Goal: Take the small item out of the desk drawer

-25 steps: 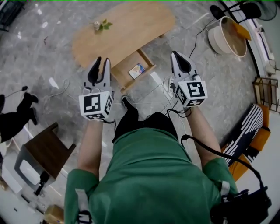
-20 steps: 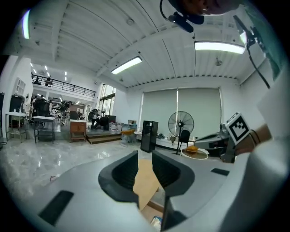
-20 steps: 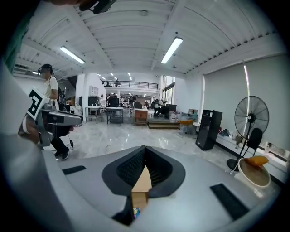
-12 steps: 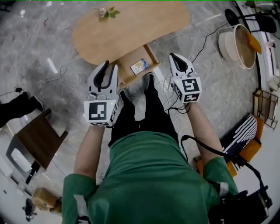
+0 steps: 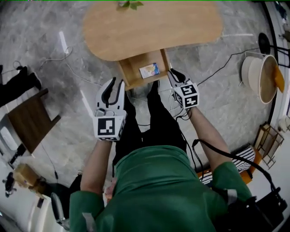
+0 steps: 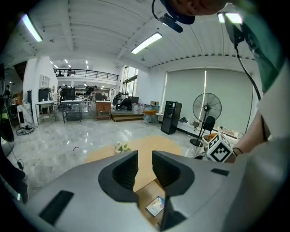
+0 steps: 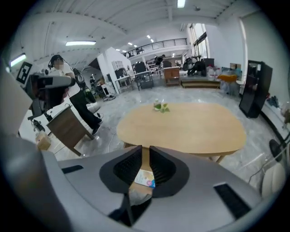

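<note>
An oval wooden table (image 5: pixel 154 27) has its drawer (image 5: pixel 132 69) pulled out toward me. A small colourful flat packet (image 5: pixel 149 70) lies in the drawer. My right gripper (image 5: pixel 175 73) hovers at the drawer's right front corner, pointing down at it. Its jaws have just been opening to a narrow gap, with nothing between them. In the right gripper view (image 7: pixel 145 156) the packet (image 7: pixel 145 178) shows through that gap. My left gripper (image 5: pixel 115 84) is open and empty, left of the drawer and nearer me. The left gripper view (image 6: pixel 145 159) shows the packet (image 6: pixel 155 205) below the jaws.
A small potted plant (image 5: pixel 129 4) stands at the table's far edge. Cables (image 5: pixel 68 61) trail on the marble floor. A dark wooden cabinet (image 5: pixel 28 121) is at the left and a white tub (image 5: pixel 262 77) at the right. My legs (image 5: pixel 152 115) reach under the drawer.
Both grippers have come down toward the drawer, the right one farther, tilting downward. The table and drawer now sit closer beneath me.
</note>
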`<state>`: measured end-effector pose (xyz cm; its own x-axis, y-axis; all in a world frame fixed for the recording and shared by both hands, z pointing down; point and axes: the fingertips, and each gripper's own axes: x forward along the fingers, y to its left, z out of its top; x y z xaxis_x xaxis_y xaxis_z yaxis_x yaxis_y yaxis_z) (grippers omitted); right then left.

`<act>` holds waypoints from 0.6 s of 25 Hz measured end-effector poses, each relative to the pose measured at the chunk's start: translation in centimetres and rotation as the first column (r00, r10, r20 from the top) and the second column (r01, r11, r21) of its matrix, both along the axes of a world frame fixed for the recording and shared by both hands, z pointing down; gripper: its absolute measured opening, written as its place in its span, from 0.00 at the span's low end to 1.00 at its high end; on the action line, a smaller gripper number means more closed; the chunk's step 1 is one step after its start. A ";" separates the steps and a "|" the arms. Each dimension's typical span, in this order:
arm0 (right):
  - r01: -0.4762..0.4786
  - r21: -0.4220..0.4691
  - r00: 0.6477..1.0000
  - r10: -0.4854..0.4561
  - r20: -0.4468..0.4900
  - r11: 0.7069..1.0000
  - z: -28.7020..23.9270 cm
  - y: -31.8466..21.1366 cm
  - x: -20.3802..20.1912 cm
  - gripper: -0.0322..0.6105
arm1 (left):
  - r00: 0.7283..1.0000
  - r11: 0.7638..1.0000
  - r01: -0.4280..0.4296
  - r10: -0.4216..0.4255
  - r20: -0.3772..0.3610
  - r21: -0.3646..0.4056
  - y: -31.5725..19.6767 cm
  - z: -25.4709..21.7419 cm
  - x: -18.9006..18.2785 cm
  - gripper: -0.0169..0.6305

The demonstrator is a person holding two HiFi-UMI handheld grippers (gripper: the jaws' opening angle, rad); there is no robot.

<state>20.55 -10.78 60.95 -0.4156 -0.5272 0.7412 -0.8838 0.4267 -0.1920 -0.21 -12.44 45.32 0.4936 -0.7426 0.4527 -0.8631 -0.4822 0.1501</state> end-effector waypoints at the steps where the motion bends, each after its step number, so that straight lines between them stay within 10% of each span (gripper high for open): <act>1: 0.027 -0.030 1.000 -0.027 -0.003 0.999 1.5 0.3 -0.1 0.16 | 1.000 1.000 0.013 -0.013 -0.003 -0.010 0.2 0.6 0.1 0.19; 15: 0.181 -0.299 0.981 -0.193 -0.011 0.937 19.5 1.4 -2.9 0.23 | 0.995 0.983 0.102 -0.104 -0.002 -0.154 2.2 14.0 -1.8 0.19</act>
